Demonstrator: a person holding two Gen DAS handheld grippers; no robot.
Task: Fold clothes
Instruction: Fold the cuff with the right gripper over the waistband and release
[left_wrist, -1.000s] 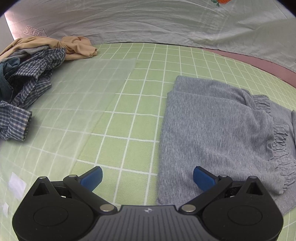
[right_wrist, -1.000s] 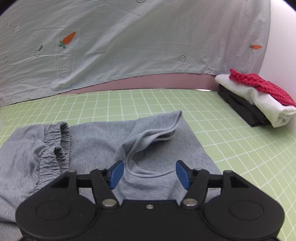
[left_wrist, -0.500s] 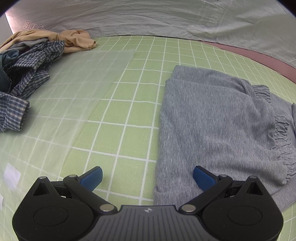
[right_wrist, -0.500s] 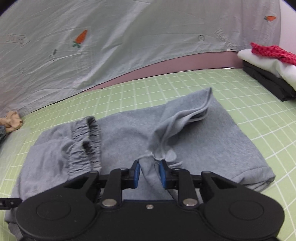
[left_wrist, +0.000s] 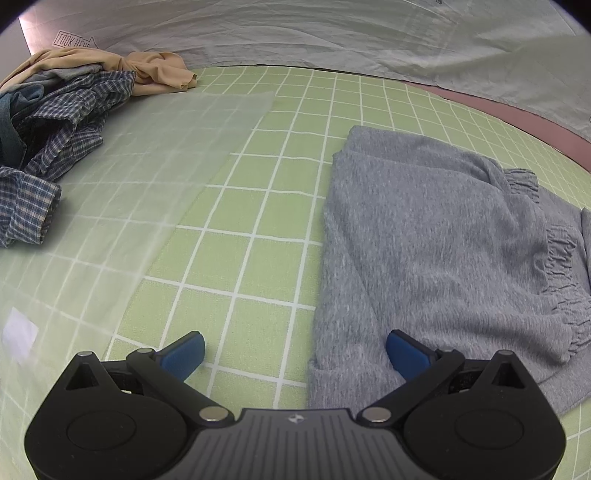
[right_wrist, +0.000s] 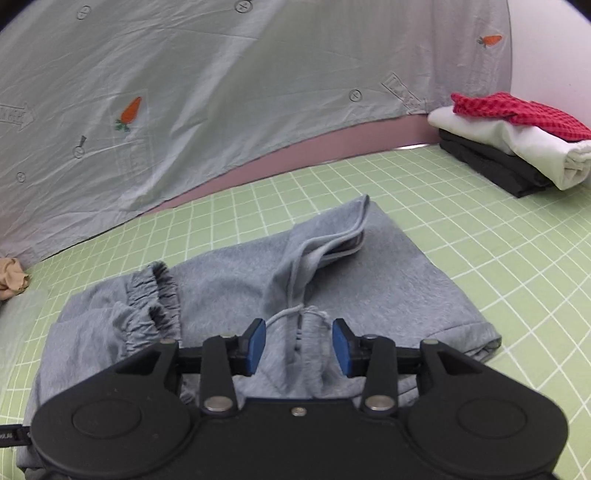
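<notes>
Grey sweatpants (left_wrist: 436, 236) lie partly folded on the green grid mat (left_wrist: 258, 229) covering the table. Left tongs (left_wrist: 293, 354) spread wide, empty, straddling the sweatpants' near-left edge. Right tongs (right_wrist: 298, 345) parted, a bunched ridge of the sweatpants (right_wrist: 310, 280) and its drawstring between the pads, not pinched. Pile of unfolded clothes (left_wrist: 55, 110) far left of the sweatpants; folded stack (right_wrist: 517, 147) far right.
</notes>
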